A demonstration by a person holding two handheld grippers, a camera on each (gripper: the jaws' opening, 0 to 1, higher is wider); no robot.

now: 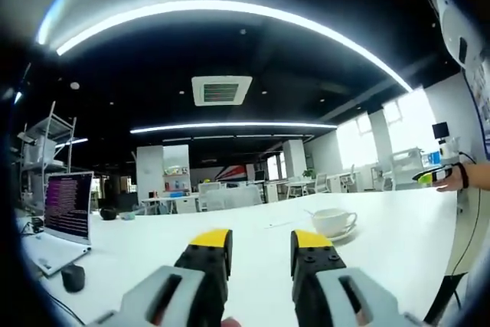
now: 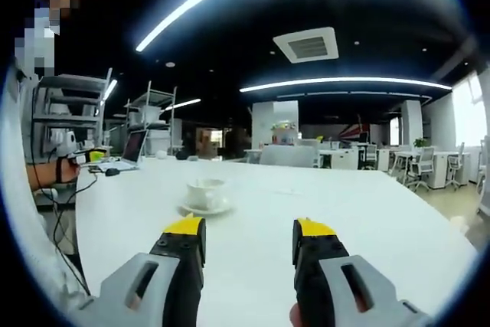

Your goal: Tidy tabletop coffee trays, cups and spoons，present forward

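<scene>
The left gripper [image 1: 260,249] holds its jaws apart and empty above the white tabletop [image 1: 230,227]. The right gripper [image 2: 249,239] likewise has its jaws spread, gripping nothing. A white coffee cup [image 1: 334,220] sits on its saucer [image 1: 337,233], far right in the left gripper view; a spoon possibly rests in it. A laptop [image 1: 65,216] stands far left.

The large white smooth-topped table [image 1: 398,227] carries a white ceramic cup on a white saucer [image 1: 334,222], an open silver laptop [image 1: 65,216], and a dark computer mouse [image 1: 73,277] beside the laptop.
</scene>
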